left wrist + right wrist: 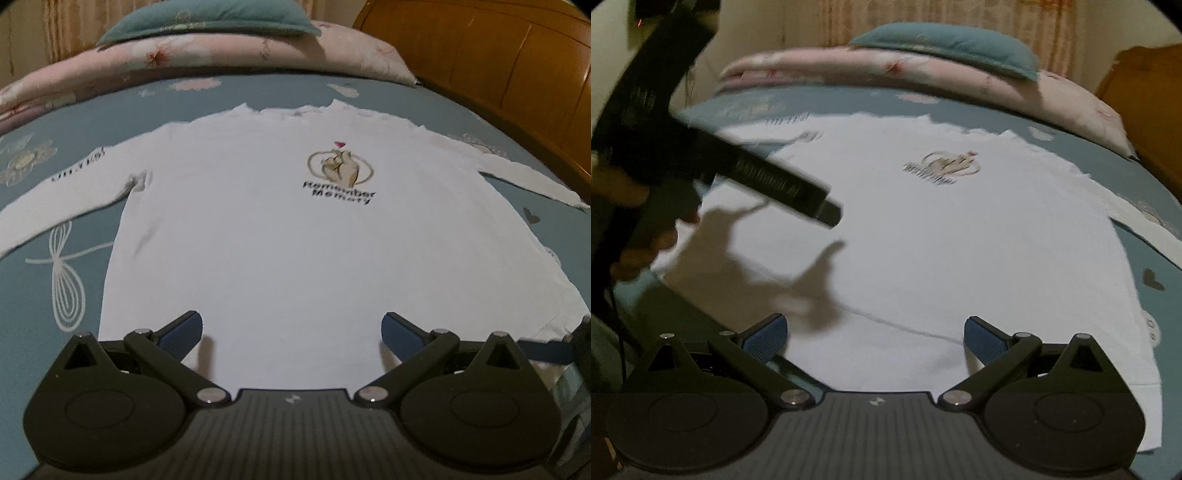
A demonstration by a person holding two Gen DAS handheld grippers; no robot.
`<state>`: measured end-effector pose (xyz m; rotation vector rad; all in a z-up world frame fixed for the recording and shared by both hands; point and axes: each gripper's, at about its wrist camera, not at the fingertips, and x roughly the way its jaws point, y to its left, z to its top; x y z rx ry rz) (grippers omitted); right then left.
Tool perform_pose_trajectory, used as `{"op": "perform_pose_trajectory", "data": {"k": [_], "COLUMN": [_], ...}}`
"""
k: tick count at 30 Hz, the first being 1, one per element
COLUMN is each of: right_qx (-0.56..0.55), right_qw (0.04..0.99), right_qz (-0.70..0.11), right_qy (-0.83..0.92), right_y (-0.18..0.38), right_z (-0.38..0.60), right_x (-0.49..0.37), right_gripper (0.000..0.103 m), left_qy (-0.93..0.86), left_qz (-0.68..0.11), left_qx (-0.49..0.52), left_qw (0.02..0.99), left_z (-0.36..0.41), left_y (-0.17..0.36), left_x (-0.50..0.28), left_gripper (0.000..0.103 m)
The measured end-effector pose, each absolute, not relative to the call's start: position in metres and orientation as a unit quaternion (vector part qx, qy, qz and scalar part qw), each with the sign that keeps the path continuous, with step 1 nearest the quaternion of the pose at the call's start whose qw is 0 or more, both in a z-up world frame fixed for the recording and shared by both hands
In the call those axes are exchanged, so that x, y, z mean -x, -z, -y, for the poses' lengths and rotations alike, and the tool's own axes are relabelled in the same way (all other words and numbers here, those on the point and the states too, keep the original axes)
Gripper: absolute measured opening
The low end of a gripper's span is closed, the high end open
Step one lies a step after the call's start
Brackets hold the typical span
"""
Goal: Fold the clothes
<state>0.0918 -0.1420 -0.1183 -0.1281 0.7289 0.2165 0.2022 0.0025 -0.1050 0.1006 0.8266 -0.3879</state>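
Left hand-held gripper [291, 328] and right hand-held gripper [875, 332] both spread wide, empty, poised over the hem of the white long-sleeved shirt [280, 236], lying flat, sleeves out, on the bed [44, 295]; no fold made yet, whole job apparently remains.

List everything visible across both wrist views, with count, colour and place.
long-sleeved shirt: one, white with a printed chest logo, spread flat front-up on the bed, sleeves out to both sides.
bedsheet: one, blue-green with white flower and bow print, under the shirt.
quilt: one, pink floral, folded at the far edge.
pillow: one, teal, on top of the quilt.
headboard: one, orange-brown wood, right side.
curtain: pale, striped, behind the bed.
left tool: black with blue pads, open, over the hem.
right tool: same, open, over the hem.
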Motion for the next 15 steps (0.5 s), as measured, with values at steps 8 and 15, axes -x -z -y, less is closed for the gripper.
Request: {"op": "perform_pose_trajectory", "data": {"k": [8,15], "right_qx": [0.07,0.039], "right_qw": [0.936,0.935], "right_qz": [-0.335,-0.349], "right_qy": [-0.085,-0.056], "right_y": [0.102,0.113], "right_z": [0.151,0.181], "right_x": [-0.1,-0.134], "right_gripper": [0.103,0.103], "left_qy": [0.18,0.151], "left_qz": [-0.39,-0.379], "left_qx": [0.021,0.071], "left_qw": [0.903,0.91], "left_z": [-0.058,-0.09], "left_y": [0.08,0.079], "left_x": [-0.21,-0.216], "left_gripper": [0.102,0.102]}}
